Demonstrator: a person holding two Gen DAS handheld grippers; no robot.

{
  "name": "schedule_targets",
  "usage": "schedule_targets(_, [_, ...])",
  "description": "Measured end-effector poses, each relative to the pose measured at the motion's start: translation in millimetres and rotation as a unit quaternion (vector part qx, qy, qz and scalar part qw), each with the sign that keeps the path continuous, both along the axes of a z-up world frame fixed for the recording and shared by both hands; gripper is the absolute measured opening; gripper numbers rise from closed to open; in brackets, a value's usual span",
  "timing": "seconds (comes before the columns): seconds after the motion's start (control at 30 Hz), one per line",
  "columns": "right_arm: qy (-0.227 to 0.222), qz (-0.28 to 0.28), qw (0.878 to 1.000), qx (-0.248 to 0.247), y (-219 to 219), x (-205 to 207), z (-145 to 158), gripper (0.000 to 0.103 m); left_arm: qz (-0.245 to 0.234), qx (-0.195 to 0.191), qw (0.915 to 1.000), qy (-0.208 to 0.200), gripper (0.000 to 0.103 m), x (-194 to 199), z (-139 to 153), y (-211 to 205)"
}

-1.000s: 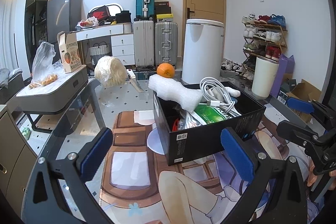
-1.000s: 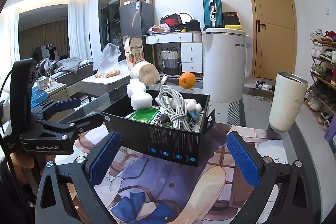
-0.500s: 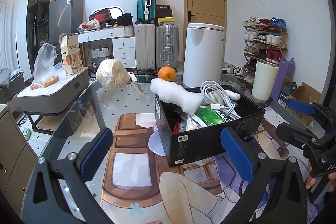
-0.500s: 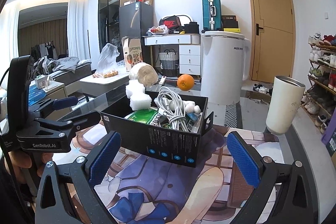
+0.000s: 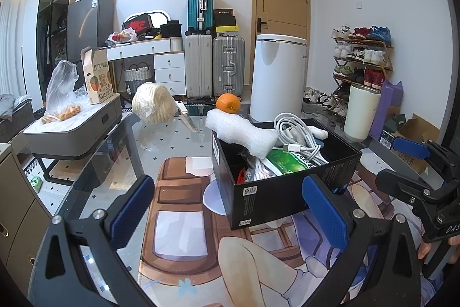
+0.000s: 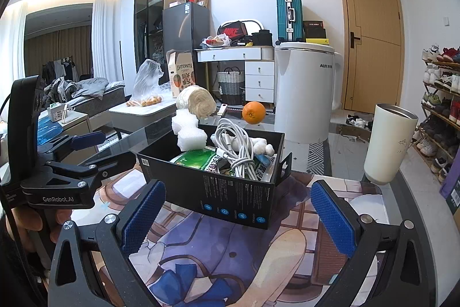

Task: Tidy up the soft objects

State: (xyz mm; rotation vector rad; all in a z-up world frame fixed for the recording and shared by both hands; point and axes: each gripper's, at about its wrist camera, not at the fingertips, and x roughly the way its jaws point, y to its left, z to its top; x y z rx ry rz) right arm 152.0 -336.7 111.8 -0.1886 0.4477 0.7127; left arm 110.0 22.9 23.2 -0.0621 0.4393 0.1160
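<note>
On the printed mat (image 5: pixel 184 235), the black box (image 5: pixel 273 192) holds soft items; left gripper (image 5: pixel 230 209) and right gripper (image 6: pixel 235 217) are spread, empty.

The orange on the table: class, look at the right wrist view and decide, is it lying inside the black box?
No, the orange sits on the glass table beyond the black box, apart from its far rim.

Both wrist cams low over the table, near; sharing the open black cardboard box (image 5: pixel 283 186) (image 6: pixel 230 192) from opposite front corners.
</note>
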Motion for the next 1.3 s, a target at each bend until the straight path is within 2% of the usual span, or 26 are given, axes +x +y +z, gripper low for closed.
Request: schedule_targets(1.3, [-0.001,-0.001,1.000,0.001,-0.1,0.0,-0.1,0.102,-0.001,0.002,1.0000,-0.004,0.103,-0.4,3.6,0.1])
